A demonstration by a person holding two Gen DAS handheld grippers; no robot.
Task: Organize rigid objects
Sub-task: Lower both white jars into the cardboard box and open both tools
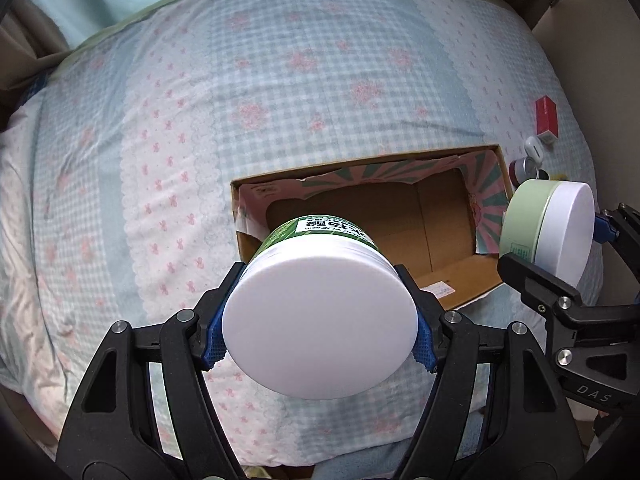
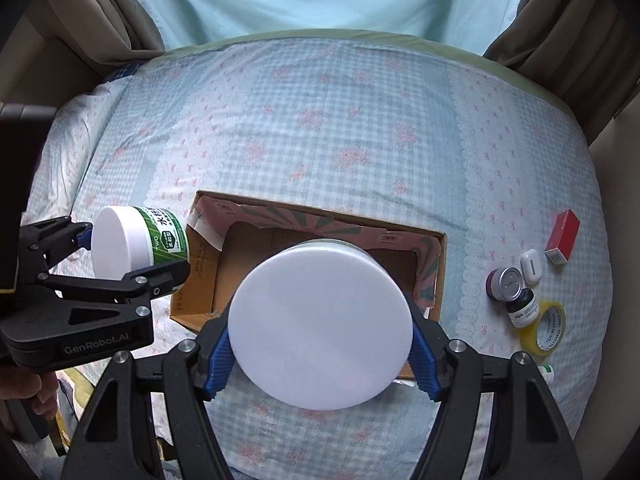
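Note:
My left gripper [image 1: 320, 284] is shut on a dark green striped jar [image 1: 320, 328] by its white lid, pointing down over the near left end of an open cardboard box [image 1: 452, 276]. My right gripper [image 2: 320, 320] is shut on a pale green jar [image 2: 320, 328], also by its white lid, above the box [image 2: 438, 276] near its middle. The left wrist view shows that pale jar [image 1: 536, 220] at the box's right end. The right wrist view shows the left gripper [image 2: 120, 254] and the striped jar [image 2: 160, 236] at the box's left end. The box interior that shows is bare cardboard.
The box lies on a bed with a blue checked cover [image 2: 320, 128]. To its right are a red carton [image 2: 564, 232], a white case [image 2: 531, 266], a silver-lidded jar [image 2: 506, 282], a dark bottle [image 2: 524, 308] and a yellow tape roll [image 2: 548, 326]. Curtains hang behind.

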